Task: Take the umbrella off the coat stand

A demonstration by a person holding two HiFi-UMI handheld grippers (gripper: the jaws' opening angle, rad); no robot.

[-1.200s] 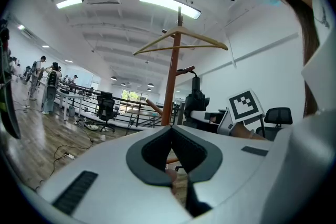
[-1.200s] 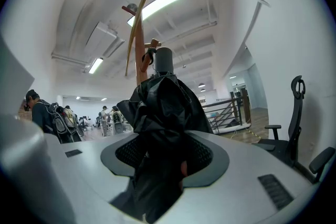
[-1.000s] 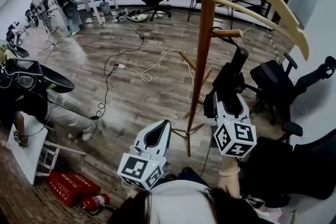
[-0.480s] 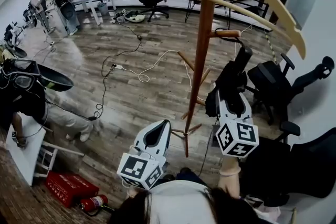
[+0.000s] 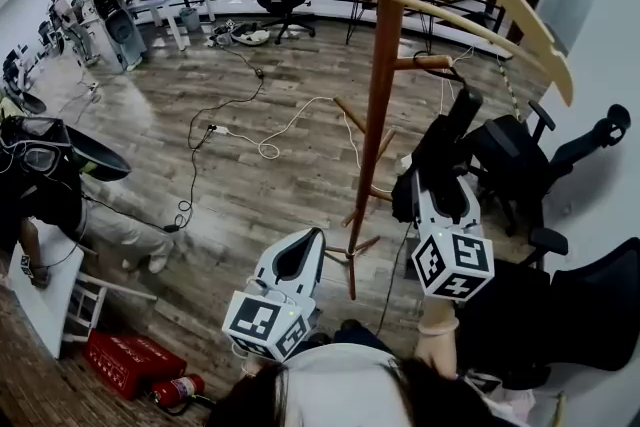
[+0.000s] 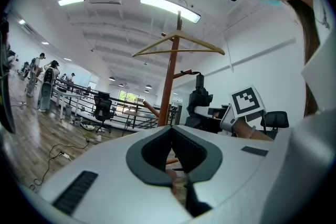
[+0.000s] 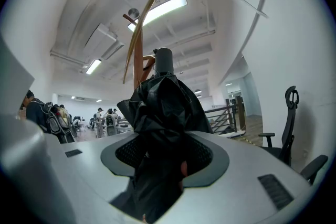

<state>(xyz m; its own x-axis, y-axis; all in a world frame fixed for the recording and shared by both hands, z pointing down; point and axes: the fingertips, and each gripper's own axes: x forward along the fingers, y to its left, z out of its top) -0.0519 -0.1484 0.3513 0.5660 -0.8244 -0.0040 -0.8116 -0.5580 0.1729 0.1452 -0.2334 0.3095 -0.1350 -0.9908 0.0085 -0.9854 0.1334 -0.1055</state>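
Half done: right gripper (image 5: 438,179) clamped on black umbrella (image 5: 441,141), strap seemingly still over coat stand (image 5: 383,95) peg; left gripper (image 5: 309,244) jaws together, empty.

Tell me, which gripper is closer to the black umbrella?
Right. The right gripper grips the umbrella beside the coat stand; the left gripper is off to the left, apart from it.
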